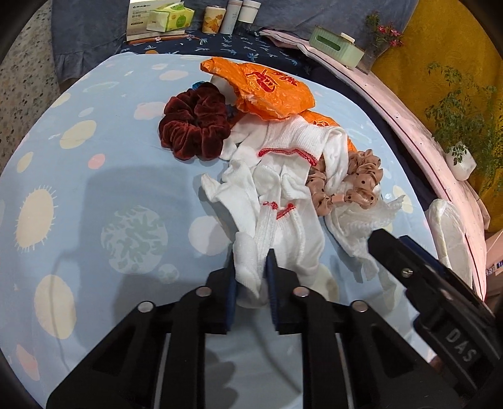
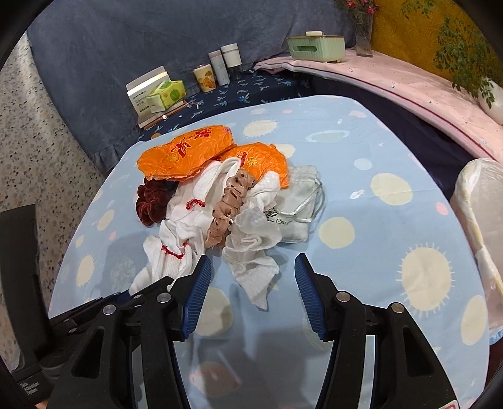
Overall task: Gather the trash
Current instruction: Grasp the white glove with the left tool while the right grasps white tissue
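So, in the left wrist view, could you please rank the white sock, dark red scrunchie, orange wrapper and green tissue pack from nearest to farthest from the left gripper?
1. White sock, clamped in the left gripper.
2. Dark red scrunchie, centre-left.
3. Orange wrapper, just behind it.
4. Green tissue pack, at the back edge.

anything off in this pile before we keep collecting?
Yes: left tongs are shut on a white sock, which looks like laundry, not trash. Socks and scrunchies lie tangled with the crumpled orange wrappers and the tissue.
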{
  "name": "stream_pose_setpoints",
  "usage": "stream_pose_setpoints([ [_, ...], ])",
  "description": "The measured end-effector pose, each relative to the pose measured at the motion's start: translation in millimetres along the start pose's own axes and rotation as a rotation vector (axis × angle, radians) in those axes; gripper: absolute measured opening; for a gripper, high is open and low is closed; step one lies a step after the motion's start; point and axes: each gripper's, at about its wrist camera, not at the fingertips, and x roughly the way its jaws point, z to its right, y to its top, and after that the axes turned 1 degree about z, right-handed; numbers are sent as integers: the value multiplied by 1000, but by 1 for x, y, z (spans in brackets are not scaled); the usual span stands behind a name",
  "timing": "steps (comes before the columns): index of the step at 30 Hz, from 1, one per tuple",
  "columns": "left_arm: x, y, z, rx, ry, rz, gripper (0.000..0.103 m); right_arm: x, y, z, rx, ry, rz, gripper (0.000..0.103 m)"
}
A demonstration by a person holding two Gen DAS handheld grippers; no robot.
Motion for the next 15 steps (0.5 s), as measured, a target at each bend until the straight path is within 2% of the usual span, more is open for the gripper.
stream_pose_setpoints([
  [4,-3,2,-2,-4,-1,8,14,13,1,0,7,5,-18,53],
  [7,-5,3,-4,-8,-2,13,13,20,3,-1,7,9,-27,47],
  [10,-8,5,-5,-5,2,20,13,25,3,-1,6,12,-41,31],
  [12,-10,6,-5,-9,4,23,13,26,4,-1,8,20,-45,16],
  [15,-17,8,-4,-8,3,35,13,18,5,-1,10,26,-27,9],
])
